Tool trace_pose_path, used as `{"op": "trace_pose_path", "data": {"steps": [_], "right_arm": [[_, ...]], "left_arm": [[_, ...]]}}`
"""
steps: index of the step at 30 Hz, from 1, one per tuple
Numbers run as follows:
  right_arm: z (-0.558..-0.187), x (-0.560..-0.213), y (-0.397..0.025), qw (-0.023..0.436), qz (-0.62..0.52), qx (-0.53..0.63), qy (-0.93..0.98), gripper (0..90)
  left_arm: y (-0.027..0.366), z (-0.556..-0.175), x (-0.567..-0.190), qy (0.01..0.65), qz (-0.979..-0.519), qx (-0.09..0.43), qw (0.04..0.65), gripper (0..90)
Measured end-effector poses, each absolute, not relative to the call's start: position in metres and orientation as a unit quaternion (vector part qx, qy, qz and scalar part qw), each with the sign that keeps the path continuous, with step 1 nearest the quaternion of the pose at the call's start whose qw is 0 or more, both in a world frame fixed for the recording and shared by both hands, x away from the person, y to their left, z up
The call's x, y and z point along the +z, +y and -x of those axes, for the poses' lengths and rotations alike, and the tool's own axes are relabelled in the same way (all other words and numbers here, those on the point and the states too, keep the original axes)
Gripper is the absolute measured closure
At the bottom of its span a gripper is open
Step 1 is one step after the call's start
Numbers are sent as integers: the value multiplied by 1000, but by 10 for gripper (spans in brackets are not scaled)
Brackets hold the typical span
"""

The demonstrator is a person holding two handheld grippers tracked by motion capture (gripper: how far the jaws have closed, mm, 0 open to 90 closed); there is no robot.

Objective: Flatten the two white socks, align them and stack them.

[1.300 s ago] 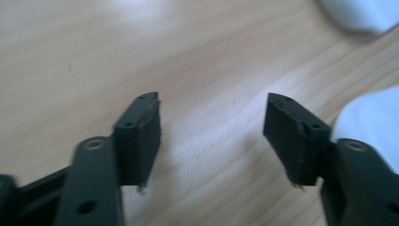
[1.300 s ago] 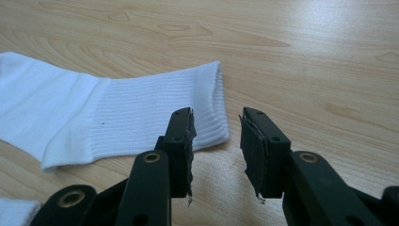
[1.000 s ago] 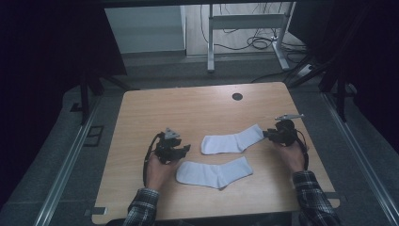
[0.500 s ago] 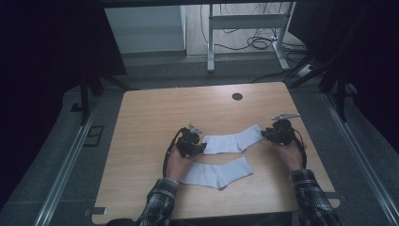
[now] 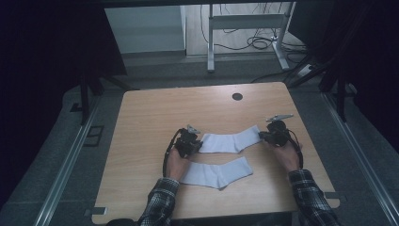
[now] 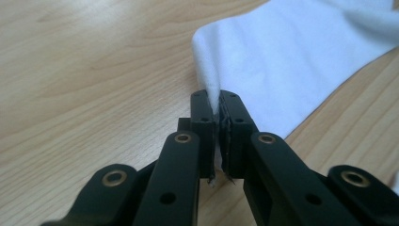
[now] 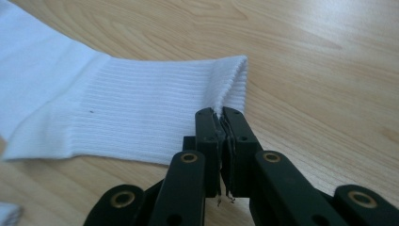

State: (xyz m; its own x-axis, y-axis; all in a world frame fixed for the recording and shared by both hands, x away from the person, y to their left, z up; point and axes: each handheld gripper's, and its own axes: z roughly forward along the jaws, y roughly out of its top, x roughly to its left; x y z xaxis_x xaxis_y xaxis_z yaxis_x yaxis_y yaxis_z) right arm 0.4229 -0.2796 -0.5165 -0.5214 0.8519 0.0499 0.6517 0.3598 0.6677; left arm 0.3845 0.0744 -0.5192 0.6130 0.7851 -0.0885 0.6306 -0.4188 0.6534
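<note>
Left gripper [image 5: 192, 141]: jaws closed tight on the toe-end edge of upper sock [image 5: 230, 140]; fabric pinched up betw. the pads [image 6: 217, 106].
Right gripper [image 5: 269, 135]: jaws clamped on ribbed cuff [image 7: 221, 101] of same sock.
Upper sock: flat on table [image 5: 155, 113], centre-right; long axis approx. 9–3 o'clock, cuff end pointing to 2–3 o'clock.
Lower sock [image 5: 216, 172]: at 6 o'clock of upper one, just beside it, lying roughly parallel, not gripped.
</note>
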Motion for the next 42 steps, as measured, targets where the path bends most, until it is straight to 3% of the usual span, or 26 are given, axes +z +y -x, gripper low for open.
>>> {"op": "trace_pose_path", "data": {"steps": [23,42], "right_arm": [[-358,-472,-249,137,-381,380,831,847],[-313,-489,-228,82,-350,342,868,843]], "left_arm": [[133,-305,-476,405,-826,129,371,849],[151,-269,-497,415,-833,102,352,846]]}}
